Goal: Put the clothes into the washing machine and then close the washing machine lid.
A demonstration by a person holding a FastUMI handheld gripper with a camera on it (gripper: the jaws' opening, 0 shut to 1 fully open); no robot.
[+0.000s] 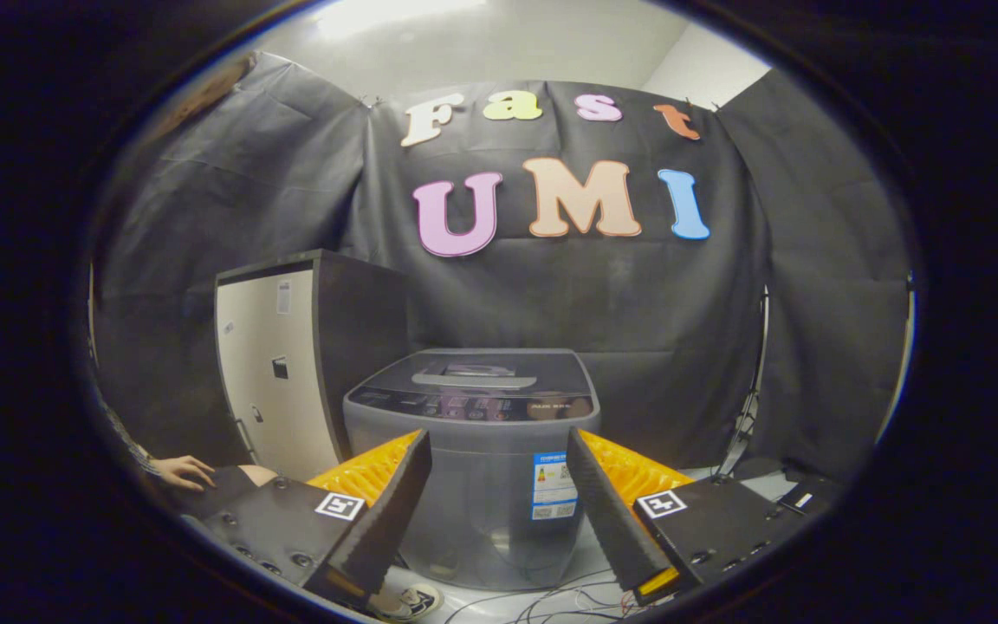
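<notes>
The gripper (499,503) has its jaws spread wide with nothing between the fingers, and each finger mount carries a small square black-and-white marker tag.

Straight ahead, framed in the gap between the jaws and beyond their tips, stands the grey, box-shaped top-loading washing machine (473,451). Its dark flat lid (473,371) lies down, closed, with a pale handle bar across it. A dark control strip runs along the front edge of the top; its writing is too small to read. On the machine's front wall, close to the right finger, is a blue-and-white rectangular label sticker (553,485), its print too small to make out.

Beyond the left finger and beside the machine stands a tall dark cabinet with a cream front panel (269,373), bearing a small white sticker and a dark square patch. A person's hand (183,471) rests outside the left finger. Loose thin cables (551,602) trail over the pale floor below the fingertips. Open floor lies to the right of the machine.
</notes>
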